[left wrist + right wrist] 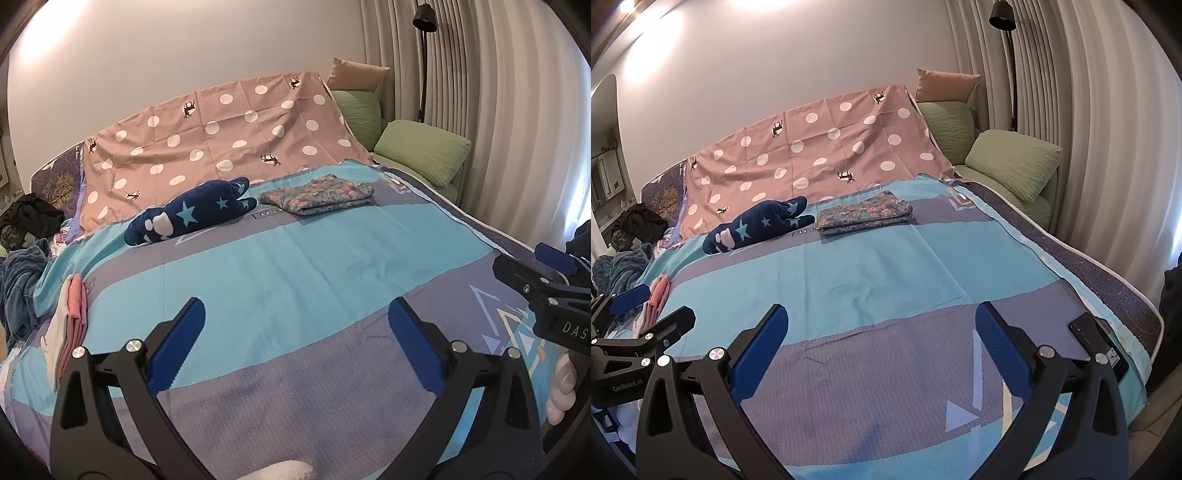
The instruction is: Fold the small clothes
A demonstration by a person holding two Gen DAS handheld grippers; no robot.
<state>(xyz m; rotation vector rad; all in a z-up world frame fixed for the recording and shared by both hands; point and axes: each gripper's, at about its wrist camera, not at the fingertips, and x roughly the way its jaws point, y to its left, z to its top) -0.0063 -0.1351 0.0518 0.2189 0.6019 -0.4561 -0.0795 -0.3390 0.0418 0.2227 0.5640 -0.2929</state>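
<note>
Hovering spread and empty over the bedspread [295, 258], left gripper [295, 328] and right gripper [879, 332] likely awaited another garment; folded floral cloth [864, 216] and starry piece [757, 225] lay parked far back

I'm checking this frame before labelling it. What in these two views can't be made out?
- Heap of dark clothes at the bed's left: edge distortion blurs it in both views, so garments can't be told apart.
- Folded pink and white cloth stack: seen edge-on; in the right wrist view, the left tool partly covers it.
- Black phone: right wrist view only, partly behind the right tool's arm.
</note>
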